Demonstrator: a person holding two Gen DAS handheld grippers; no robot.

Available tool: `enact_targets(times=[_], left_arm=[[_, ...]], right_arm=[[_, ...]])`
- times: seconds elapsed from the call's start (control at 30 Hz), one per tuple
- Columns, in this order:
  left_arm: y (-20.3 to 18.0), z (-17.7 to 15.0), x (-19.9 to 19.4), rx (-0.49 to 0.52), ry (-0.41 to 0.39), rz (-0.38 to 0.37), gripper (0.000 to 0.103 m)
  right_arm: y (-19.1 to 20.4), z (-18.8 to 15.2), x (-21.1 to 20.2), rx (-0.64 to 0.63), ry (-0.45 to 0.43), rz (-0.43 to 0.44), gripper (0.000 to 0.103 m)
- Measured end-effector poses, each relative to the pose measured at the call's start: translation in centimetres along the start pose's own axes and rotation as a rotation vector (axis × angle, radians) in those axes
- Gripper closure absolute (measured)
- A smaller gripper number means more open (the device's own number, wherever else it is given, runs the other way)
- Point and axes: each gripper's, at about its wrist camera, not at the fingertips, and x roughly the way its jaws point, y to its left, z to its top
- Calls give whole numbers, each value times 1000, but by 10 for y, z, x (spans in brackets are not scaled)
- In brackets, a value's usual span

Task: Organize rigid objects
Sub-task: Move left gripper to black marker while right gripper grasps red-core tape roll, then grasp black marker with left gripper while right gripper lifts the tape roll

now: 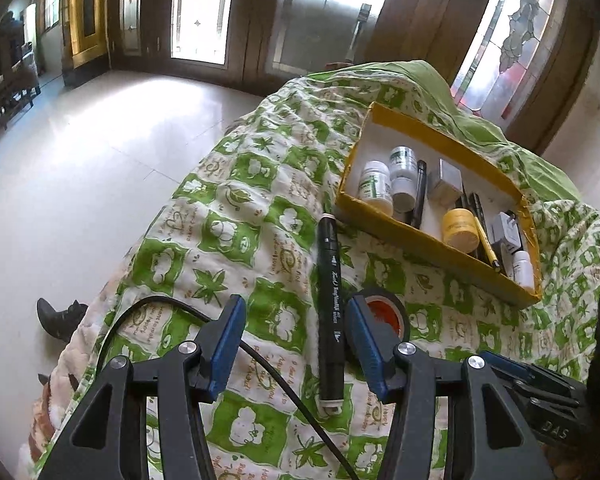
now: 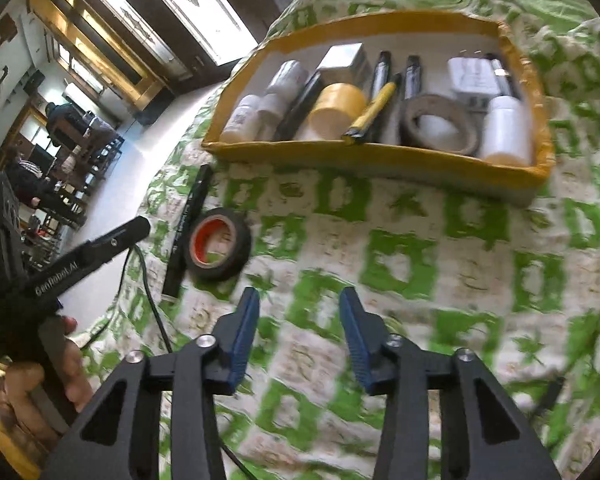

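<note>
The left gripper (image 1: 296, 336) fills the lower centre of its view, angled downward, blue-padded jaws parted with nothing pressed between them. The right gripper (image 2: 299, 322) sits at lower centre, jaws apart and empty. A hand (image 2: 36, 388) at lower left grips the left tool's handle.

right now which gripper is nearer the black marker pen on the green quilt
Left. The left gripper is open astride the black marker pen, not pinching it. The right gripper is open over bare quilt, with the pen off to its left.
</note>
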Motion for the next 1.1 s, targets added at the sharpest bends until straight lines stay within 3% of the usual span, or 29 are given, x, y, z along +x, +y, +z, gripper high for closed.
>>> enact_targets(times=[0.23, 0.37, 0.47, 0.53, 0.8, 1.1], left_arm=[[5, 0, -1, -25, -2, -12, 47], [4, 0, 2, -19, 2, -11, 47], [1, 0, 3, -11, 2, -9, 47], [0, 0, 1, -6, -3, -7, 47], [0, -1, 2, -8, -1, -4, 47], [-8, -2, 7, 30, 12, -1, 47]], right_arm=[[17, 27, 50, 71, 63, 76, 64], [17, 33, 67, 109, 65, 69, 62], [29, 37, 69, 33, 67, 2, 76], [34, 40, 71, 11, 83, 12, 90], [39, 33, 56, -32, 85, -36, 91], [2, 12, -8, -79, 48, -134, 91]])
